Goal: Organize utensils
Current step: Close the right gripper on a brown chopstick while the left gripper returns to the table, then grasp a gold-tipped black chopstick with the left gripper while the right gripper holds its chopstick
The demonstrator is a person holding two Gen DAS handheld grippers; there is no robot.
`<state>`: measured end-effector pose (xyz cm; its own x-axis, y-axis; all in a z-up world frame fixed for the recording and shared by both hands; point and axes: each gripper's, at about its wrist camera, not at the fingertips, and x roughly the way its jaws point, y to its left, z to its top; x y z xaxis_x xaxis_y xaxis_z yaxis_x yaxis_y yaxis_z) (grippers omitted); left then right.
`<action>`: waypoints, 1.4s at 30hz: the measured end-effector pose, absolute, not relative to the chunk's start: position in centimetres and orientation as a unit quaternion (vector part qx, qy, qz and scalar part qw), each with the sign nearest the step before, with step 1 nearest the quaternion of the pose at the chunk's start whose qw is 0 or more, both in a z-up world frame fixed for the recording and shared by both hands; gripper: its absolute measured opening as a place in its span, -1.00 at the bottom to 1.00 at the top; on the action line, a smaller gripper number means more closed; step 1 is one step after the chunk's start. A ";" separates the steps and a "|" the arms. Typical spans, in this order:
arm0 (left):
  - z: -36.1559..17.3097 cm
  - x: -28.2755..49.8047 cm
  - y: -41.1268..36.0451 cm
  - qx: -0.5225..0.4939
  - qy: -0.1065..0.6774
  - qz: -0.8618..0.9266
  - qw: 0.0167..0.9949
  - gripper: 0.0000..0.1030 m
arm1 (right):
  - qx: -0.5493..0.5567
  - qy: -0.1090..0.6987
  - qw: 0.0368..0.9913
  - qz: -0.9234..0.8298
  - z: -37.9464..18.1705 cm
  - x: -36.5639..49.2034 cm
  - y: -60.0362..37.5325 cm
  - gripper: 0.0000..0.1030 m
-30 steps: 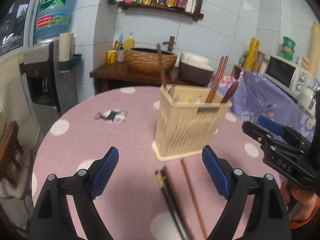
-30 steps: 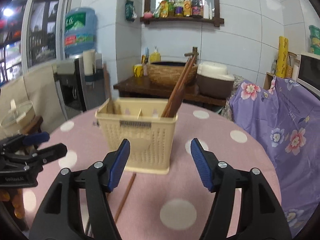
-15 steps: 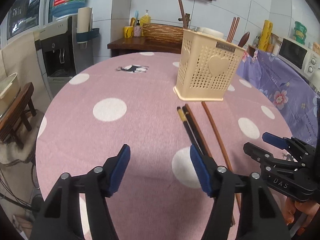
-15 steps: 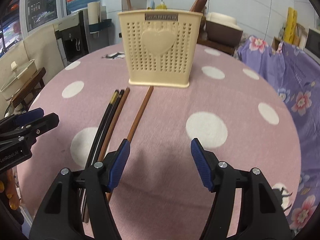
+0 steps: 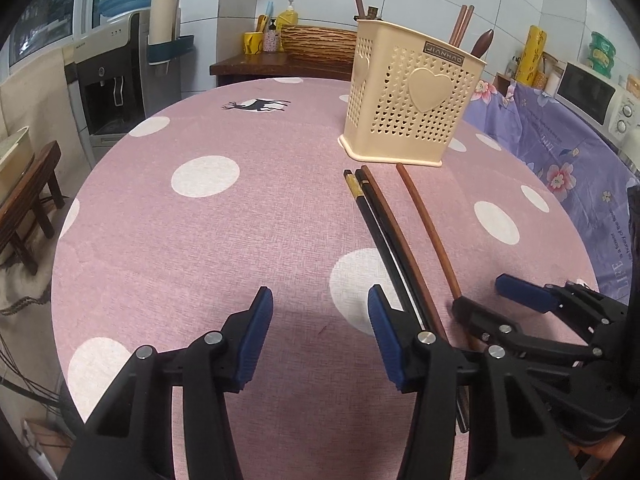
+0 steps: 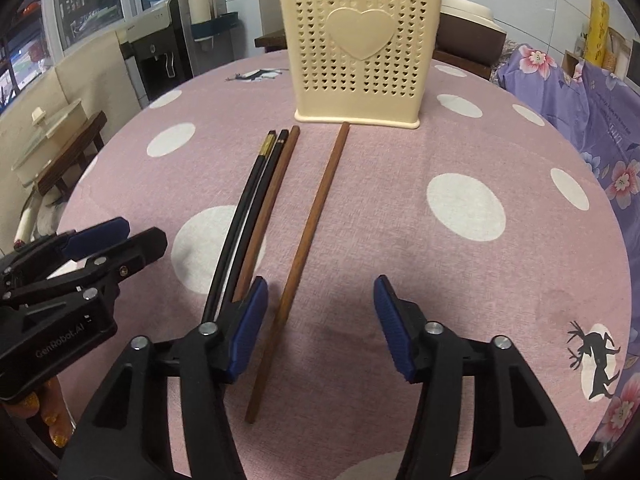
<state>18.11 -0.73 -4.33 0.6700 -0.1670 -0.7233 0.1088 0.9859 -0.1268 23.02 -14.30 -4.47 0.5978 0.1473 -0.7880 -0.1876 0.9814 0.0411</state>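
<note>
A cream perforated utensil holder (image 5: 412, 100) (image 6: 362, 52) stands on the pink dotted table and holds a few brown chopsticks. In front of it lie two black chopsticks (image 6: 244, 216) (image 5: 376, 232), a brown chopstick (image 6: 266, 208) beside them, and a lone brown chopstick (image 6: 308, 240) (image 5: 430, 224) a little apart. My left gripper (image 5: 320, 332) is open and empty, low over the table just left of the black pair. My right gripper (image 6: 320, 324) is open and empty, with the lone brown chopstick's near part between its fingers.
The round table (image 5: 200, 220) drops off at its edges. A water dispenser (image 5: 120, 76) and a wooden stool (image 5: 28, 200) stand to the left. A purple flowered cloth (image 6: 592, 92) covers furniture to the right, with a microwave (image 5: 596, 92) behind.
Both grippers have pulled back from the holder and come down low over the near table. The chopsticks on the table have not moved.
</note>
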 end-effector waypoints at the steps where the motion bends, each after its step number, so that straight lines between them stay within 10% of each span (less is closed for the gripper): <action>1: -4.4 18.1 -0.8 -0.036 0.400 -0.076 0.913 -0.04 | -0.035 0.434 0.896 0.088 -4.5 22.9 -14.0 -0.09; 11: -4.7 18.7 -0.9 -0.047 0.410 -0.077 0.908 -0.04 | -0.017 0.434 0.900 0.047 -4.5 22.6 -17.9 -0.85; 42: -5.4 19.4 -3.5 0.005 0.433 -0.068 0.899 -0.29 | -0.014 0.424 0.905 0.025 -4.6 20.8 -20.5 -0.85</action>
